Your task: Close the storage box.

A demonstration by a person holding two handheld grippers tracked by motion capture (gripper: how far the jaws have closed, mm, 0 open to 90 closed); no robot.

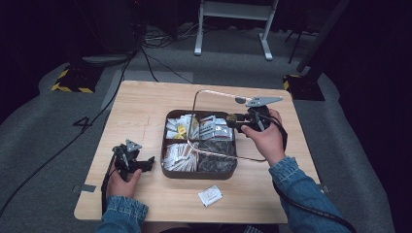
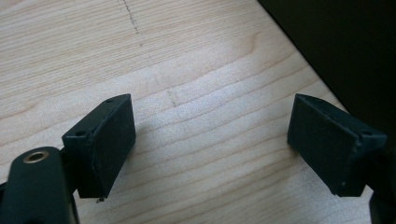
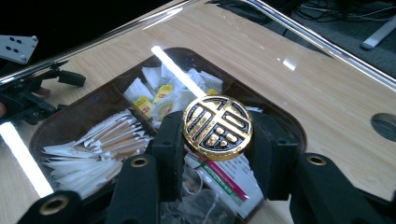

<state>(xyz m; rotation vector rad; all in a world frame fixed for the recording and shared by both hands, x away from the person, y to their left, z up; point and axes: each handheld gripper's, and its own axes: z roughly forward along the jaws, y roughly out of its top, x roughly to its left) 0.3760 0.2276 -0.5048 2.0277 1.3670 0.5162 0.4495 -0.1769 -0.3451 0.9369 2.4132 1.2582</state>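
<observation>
The person's left hand (image 1: 121,182) rests near the front left corner of the bench, its denim sleeve coming in over the front edge. It holds the left gripper (image 1: 149,161) low and about level, pointing toward the right edge. In the left gripper view its two black fingers (image 2: 105,140) stand wide apart with nothing between them. The right hand (image 1: 265,138) is raised over the right half of the bench, forearm slanting in from the front right corner. The right gripper (image 1: 232,120) points toward the left edge. In the right gripper view its fingers (image 3: 170,147) are clamped on a round gold knob (image 3: 217,127).
</observation>
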